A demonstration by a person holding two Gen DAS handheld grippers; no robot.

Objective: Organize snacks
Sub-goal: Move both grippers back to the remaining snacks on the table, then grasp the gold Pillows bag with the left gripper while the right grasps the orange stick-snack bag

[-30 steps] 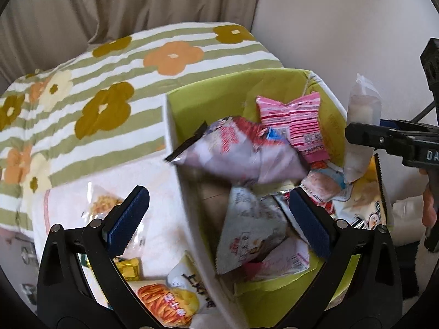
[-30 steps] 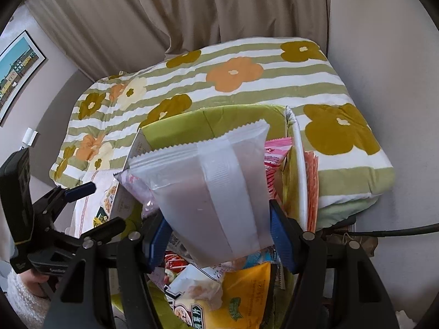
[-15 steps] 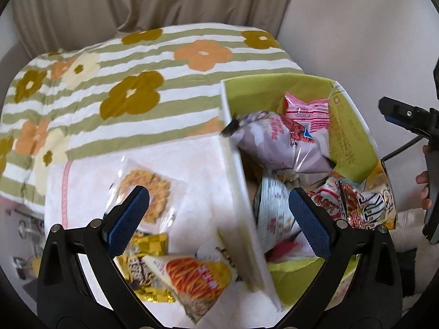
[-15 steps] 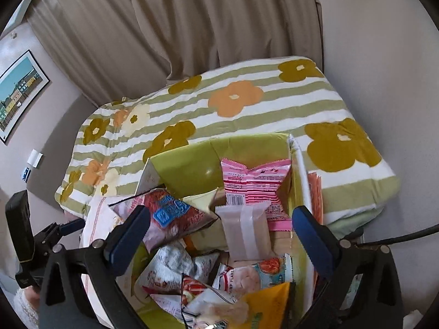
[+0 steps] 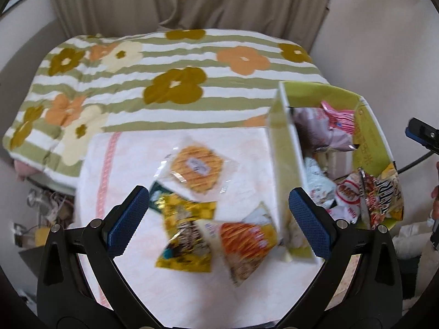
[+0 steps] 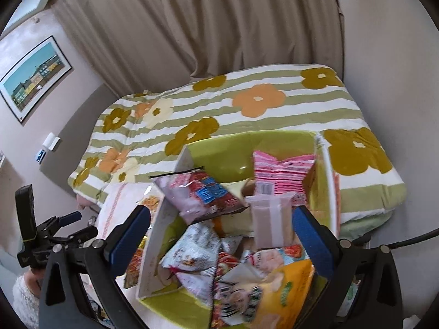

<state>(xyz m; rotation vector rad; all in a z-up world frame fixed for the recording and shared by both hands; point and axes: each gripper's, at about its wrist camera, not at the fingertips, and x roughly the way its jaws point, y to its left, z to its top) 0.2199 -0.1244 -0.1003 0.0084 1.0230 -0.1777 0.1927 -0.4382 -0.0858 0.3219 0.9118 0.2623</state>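
Behind the box (image 5: 285, 148) wall, a snack packet (image 5: 295, 233) lies half hidden.

beige curtain (image 6: 219, 27) across top of frame, plain wall (image 6: 384, 54) at right, framed picture (image 6: 33, 76) upper left, floral striped blanket (image 5: 164, 82) mid-frame.

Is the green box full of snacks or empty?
Nearly full: the green box holds many snack bags piled to its rim.

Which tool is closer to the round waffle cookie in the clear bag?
Left. The left tool hangs open right over the towel where the waffle cookie lies. The right tool is open over the green box, off to the cookie's side.
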